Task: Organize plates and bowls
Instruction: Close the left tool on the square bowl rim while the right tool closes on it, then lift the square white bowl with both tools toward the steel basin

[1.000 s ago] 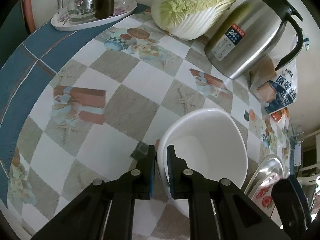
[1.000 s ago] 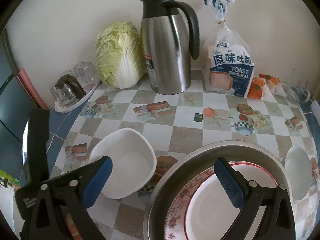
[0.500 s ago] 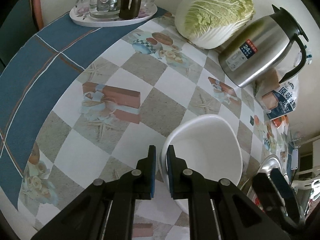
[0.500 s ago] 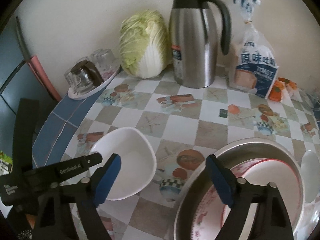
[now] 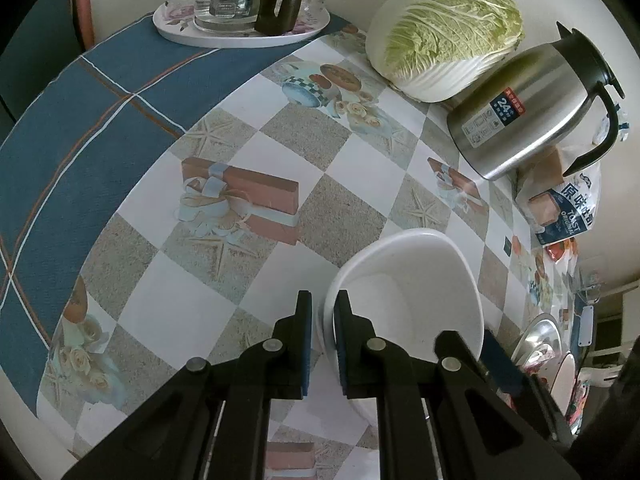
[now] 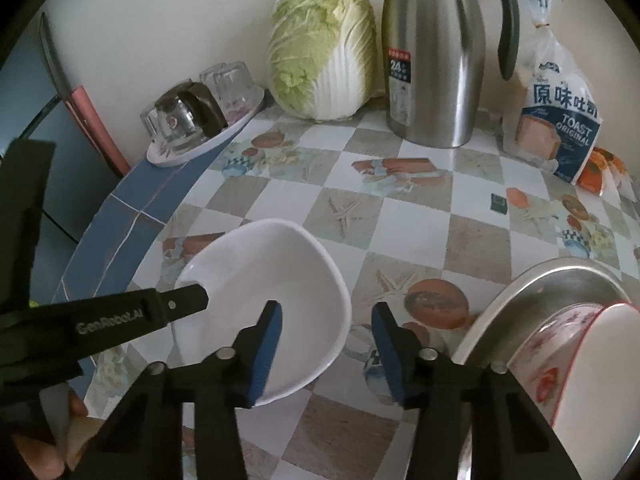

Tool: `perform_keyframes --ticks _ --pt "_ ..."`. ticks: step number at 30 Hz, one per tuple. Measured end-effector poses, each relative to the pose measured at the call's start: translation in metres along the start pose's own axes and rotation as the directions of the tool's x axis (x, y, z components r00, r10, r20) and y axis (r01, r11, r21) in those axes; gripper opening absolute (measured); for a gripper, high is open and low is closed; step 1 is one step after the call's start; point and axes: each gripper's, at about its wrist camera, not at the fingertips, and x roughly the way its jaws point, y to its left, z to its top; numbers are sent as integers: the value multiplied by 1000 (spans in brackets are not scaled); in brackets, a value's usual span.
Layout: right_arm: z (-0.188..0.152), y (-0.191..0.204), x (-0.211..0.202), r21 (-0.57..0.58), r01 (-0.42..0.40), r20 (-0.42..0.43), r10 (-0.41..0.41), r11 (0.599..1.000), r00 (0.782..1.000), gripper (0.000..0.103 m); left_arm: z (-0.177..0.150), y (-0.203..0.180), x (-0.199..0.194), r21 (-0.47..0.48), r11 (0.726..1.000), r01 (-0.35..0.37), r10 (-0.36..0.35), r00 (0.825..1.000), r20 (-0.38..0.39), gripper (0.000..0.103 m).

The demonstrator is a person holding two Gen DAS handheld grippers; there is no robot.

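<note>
A white squarish bowl [image 5: 416, 292] is held at its near rim by my left gripper [image 5: 322, 336], which is shut on it. It also shows in the right wrist view [image 6: 280, 272], with the left gripper [image 6: 188, 300] at its left rim. My right gripper [image 6: 326, 344] is open, its left finger over the bowl's inside and its right finger outside the right rim. A steel basin [image 6: 560, 284] at the right holds a red-patterned plate [image 6: 560, 356] with a white dish [image 6: 600, 380] in it.
At the back stand a cabbage [image 6: 324, 48], a steel thermos jug [image 6: 436, 60], a toast bag [image 6: 556, 120] and a tray with a glass pot and cups [image 6: 200, 120]. The checkered tablecloth [image 5: 312, 168] meets a blue cloth [image 5: 80, 120] on the left.
The right gripper has moved left and closer, so its fingers now straddle the bowl's right rim. The left gripper keeps its hold on the bowl, and its view has tilted.
</note>
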Motion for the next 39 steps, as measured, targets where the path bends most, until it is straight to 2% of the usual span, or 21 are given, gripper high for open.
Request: perform_keyframes --ticks 7,13,25,39 --pt "-5 1 15 4 28 -28 -28 1000 999 38 0 3 8 -15 1000 12 -12 1000 -11 13" --pt "-5 2 16 0 14 -29 -14 1000 999 28 0 4 12 -22 1000 15 -15 1000 -17 14" --pt "-7 5 19 4 -21 -33 21 1000 999 27 -1 12 20 -65 998 11 -13 999 -36 17" --pt "-10 7 22 9 -40 -52 40 999 998 27 -4 17 31 -95 995 18 -24 998 -64 14"
